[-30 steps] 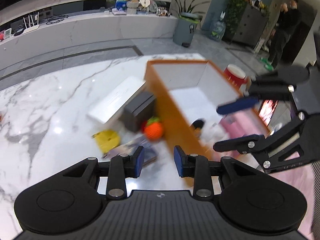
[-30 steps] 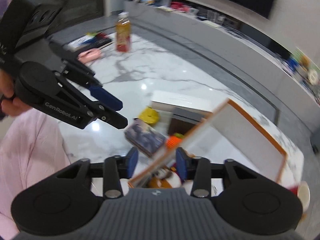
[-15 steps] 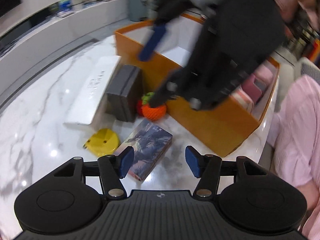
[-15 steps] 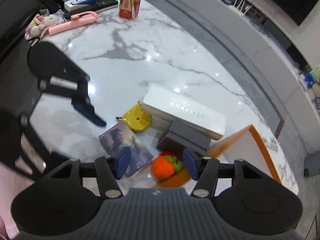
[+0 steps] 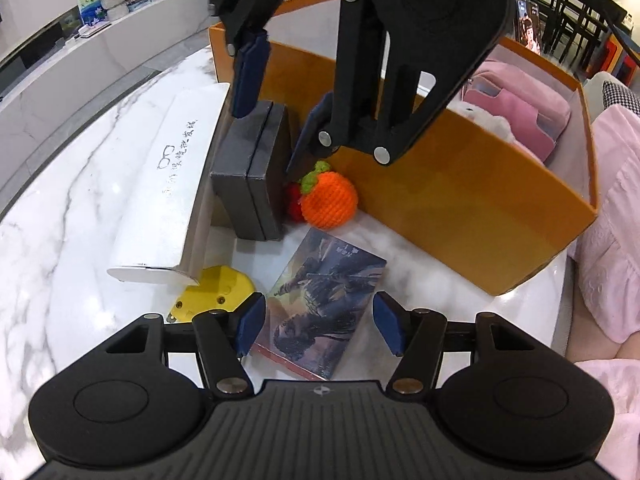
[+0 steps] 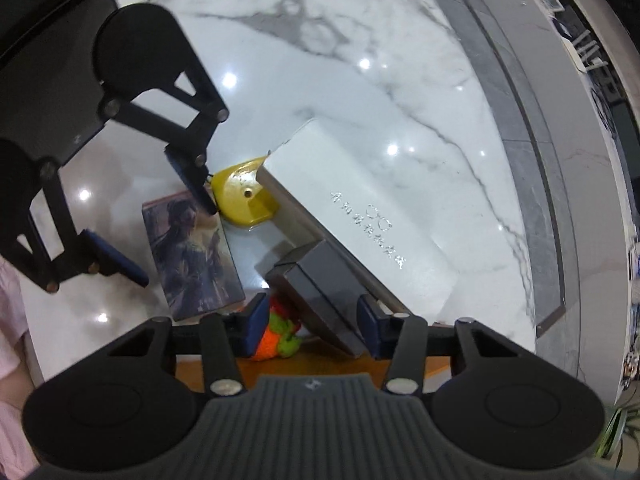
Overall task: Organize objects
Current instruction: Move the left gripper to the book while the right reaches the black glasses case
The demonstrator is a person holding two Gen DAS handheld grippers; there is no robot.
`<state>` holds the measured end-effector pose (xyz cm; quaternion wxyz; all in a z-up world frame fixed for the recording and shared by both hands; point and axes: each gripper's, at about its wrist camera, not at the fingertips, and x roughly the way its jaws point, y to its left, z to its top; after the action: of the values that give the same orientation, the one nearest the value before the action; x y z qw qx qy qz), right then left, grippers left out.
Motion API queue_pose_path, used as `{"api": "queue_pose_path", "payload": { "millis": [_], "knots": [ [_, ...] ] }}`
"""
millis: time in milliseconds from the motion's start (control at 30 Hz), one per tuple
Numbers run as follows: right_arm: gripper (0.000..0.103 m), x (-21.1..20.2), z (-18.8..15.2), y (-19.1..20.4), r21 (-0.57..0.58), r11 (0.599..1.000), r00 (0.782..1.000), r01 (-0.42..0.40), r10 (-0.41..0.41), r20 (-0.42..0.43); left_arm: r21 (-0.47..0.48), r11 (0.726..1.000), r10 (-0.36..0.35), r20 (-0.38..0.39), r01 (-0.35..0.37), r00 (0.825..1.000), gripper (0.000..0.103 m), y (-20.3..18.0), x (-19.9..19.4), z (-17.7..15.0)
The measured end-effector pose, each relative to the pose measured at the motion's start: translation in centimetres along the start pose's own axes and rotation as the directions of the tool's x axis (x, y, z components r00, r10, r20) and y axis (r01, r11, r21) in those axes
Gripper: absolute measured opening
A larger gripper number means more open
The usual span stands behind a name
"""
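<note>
A picture box lies flat on the marble table, and my left gripper is open with its fingers either side of its near end; it also shows in the right wrist view. My right gripper is open and straddles a dark grey box that stands beside a long white box. In the left wrist view the right gripper hangs over the grey box. A knitted orange toy lies against the orange bin. A yellow flat piece lies under the white box's end.
The orange bin holds pink items and a white soft thing. The table's edge runs close on the right, by pink clothing. A grey counter curves beyond the table.
Both grippers came down closer to the objects. My left gripper opened wider around the picture box. My right gripper moved over the dark grey box.
</note>
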<state>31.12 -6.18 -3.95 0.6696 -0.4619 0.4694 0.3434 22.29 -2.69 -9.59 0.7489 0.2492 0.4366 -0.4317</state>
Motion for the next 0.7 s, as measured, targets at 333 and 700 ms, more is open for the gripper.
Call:
{"api": "queue_pose_path", "payload": {
  "millis": [333, 700],
  "knots": [
    [0.053, 1.5, 0.2, 0.0, -0.148, 0.989, 1.0, 0.024, -0.025, -0.009, 0.023, 1.0, -0.01, -0.026, 0.01, 1.0, 0.071, 0.3, 0.8, 0.8],
    [0.046, 1.5, 0.3, 0.8, -0.29, 0.957, 0.999, 0.015, -0.023, -0.025, 0.016, 1.0, -0.009, -0.052, 0.009, 0.999, 0.077, 0.6, 0.9, 1.0]
  ]
}}
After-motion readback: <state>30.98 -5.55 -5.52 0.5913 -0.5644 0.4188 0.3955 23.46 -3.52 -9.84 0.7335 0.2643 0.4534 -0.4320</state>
